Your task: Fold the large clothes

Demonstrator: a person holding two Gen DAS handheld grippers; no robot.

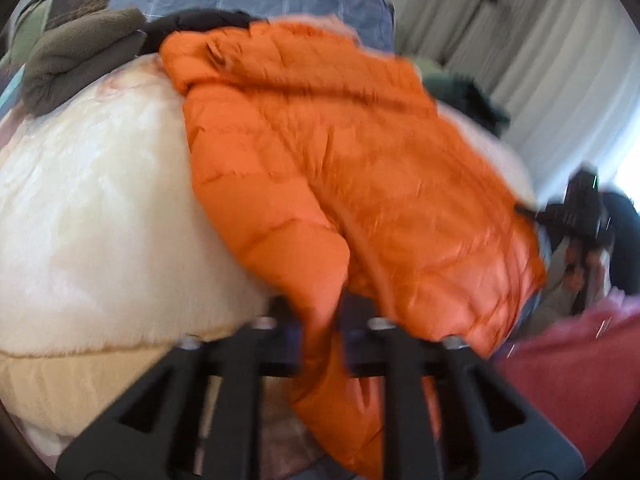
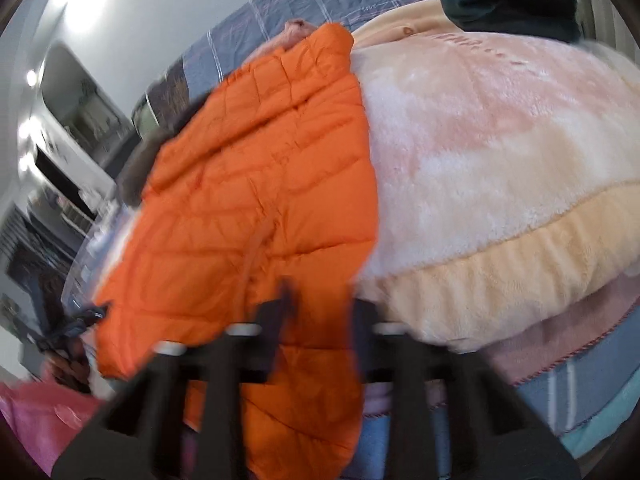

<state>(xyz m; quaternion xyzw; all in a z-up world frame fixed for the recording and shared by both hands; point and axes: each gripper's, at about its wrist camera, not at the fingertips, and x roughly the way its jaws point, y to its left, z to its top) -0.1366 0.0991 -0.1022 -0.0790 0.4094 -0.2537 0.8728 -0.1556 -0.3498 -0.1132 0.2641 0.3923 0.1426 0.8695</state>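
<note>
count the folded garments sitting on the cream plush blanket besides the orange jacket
2: an olive-brown fleece bundle at the blanket's far left, a dark green bundle at its far right. Others may be hidden.

Both the left claw (image 1: pixel 320 320) and the right claw (image 2: pixel 316 312) are clamped on orange fabric, angled downward.

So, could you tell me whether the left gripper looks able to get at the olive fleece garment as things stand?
Probably not right now: the left gripper is shut on the orange jacket, and the olive fleece garment lies across the cream blanket at its far side. It would need to let go first.
</note>
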